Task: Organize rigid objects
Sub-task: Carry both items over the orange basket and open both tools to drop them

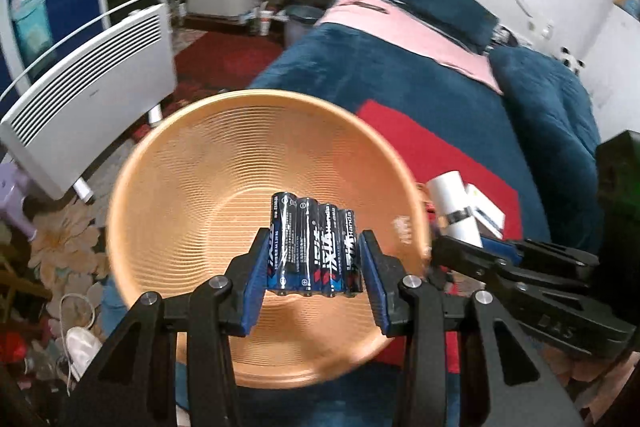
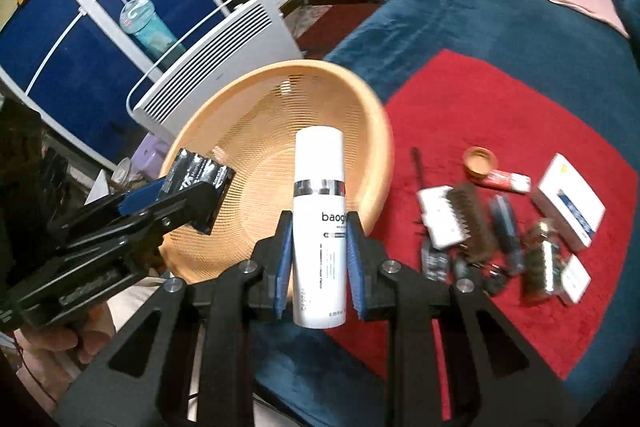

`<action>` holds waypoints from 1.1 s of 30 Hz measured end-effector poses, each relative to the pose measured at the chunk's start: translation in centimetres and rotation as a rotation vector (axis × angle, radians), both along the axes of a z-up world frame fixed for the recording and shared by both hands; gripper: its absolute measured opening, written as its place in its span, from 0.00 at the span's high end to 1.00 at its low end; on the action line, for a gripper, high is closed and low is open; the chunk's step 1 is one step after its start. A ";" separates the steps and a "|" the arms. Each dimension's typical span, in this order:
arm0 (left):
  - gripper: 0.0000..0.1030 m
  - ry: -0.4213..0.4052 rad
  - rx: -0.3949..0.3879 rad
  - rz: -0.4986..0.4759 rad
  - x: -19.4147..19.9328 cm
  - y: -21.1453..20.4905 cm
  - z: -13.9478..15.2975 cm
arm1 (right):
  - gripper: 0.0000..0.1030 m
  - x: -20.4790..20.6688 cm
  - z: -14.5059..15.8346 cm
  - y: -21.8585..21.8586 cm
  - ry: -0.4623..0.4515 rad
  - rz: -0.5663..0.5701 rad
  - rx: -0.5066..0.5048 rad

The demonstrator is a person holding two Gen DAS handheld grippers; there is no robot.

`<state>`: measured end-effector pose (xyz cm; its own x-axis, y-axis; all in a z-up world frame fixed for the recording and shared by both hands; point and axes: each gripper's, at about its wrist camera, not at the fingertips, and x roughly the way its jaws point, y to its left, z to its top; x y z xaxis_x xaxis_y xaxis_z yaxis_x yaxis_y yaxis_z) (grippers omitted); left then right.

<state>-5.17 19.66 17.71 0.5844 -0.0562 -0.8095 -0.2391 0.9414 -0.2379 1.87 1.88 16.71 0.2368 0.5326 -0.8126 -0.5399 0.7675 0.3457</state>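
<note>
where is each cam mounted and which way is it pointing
Left wrist: sits on the left gripper, looking along its fingers down into the orange basket; the battery pack is clamped between them, and the right gripper shows at the right.
Right wrist: sits on the right gripper, which grips the white bottle, facing the basket and red mat; the left gripper and a hand show at the left.
Shared: basket, battery pack, bottle, white heater, bed.

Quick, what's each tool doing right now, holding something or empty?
Left tool: closed on the battery pack, over the basket.
Right tool: closed on the white bottle.
</note>
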 end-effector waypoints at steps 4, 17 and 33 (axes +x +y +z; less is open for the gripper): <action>0.57 0.037 -0.010 0.054 -0.1 2.7 -1.4 | 0.75 0.1 -0.3 2.6 0.008 0.039 -0.008; 0.57 0.120 -0.018 0.083 1.7 5.7 -4.6 | 0.75 1.1 -2.7 5.8 0.080 0.045 -0.068; 0.14 0.143 -0.022 0.087 1.4 5.7 -5.2 | 0.61 1.1 -2.3 5.8 0.086 0.016 -0.076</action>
